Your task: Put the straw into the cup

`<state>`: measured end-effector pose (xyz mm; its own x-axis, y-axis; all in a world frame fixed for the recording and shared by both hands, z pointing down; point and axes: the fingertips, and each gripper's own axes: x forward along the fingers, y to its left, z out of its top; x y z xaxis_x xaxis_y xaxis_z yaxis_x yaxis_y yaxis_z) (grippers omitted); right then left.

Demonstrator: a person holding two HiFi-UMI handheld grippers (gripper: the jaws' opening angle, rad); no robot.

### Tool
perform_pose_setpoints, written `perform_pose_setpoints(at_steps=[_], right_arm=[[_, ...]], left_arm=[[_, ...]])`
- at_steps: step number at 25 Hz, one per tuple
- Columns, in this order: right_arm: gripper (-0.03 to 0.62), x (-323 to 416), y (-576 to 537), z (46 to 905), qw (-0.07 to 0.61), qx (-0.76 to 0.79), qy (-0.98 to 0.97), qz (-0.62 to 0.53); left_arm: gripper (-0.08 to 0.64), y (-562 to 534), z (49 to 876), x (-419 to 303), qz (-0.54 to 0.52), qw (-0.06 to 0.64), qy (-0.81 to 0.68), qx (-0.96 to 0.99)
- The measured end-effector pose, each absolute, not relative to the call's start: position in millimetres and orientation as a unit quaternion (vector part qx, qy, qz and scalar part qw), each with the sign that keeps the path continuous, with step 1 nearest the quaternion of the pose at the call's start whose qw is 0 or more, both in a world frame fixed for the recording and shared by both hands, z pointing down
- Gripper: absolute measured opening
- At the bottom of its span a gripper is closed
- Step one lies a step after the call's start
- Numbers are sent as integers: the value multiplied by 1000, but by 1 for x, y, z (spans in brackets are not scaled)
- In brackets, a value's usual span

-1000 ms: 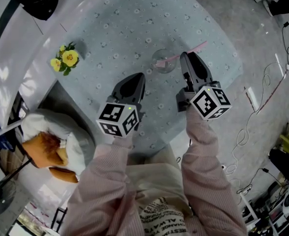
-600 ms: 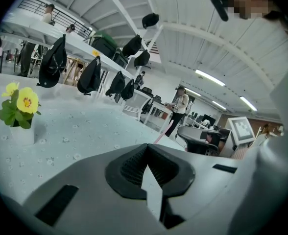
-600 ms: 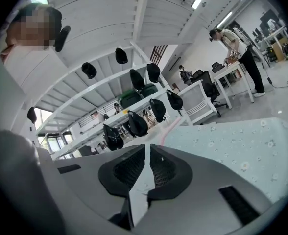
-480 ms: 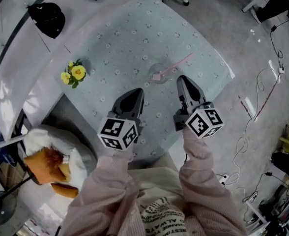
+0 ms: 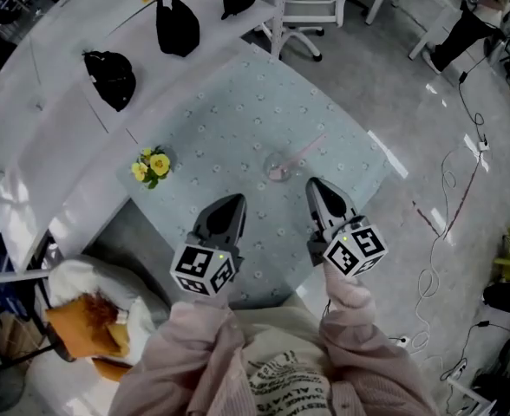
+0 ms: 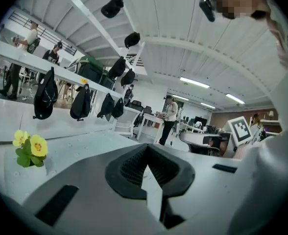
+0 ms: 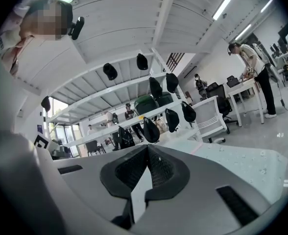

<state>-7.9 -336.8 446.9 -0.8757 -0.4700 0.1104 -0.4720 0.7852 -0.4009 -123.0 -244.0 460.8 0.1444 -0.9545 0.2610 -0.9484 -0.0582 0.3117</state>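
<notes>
One pink straw (image 5: 300, 154) first: its lower end sits inside the clear cup (image 5: 271, 161), and the rest leans out over the rim toward the upper right of the head view. The cup stands near the middle of the frame, on the desk (image 5: 229, 120) with the pale dotted cloth.

My two grippers are just below it, not touching it. The left gripper (image 5: 232, 203) is to the cup's lower left and the right gripper (image 5: 316, 185) to its lower right. Fingers on both are pressed together tip to tip with nothing between them, and each gripper view shows that pretty clearly.

Further out, a small yellow flower (image 5: 153, 166) lies on the cloth at centre left. Some black bags (image 5: 110, 78) sit at the upper left.
</notes>
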Motion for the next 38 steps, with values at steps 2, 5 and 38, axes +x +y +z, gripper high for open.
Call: perform_pose_setpoints(at_steps=[2, 5, 38], right_arm=[[0, -6, -331, 436, 4, 246, -949, 197], [0, -3, -323, 421, 4, 247, -953, 179], [0, -8, -298, 353, -39, 258, -959, 112]], left_arm=[[0, -236, 450, -124, -4, 192, -655, 731], [0, -226, 435, -127, 0, 171, -656, 735], [0, -181, 374, -186, -15, 88, -703, 706]])
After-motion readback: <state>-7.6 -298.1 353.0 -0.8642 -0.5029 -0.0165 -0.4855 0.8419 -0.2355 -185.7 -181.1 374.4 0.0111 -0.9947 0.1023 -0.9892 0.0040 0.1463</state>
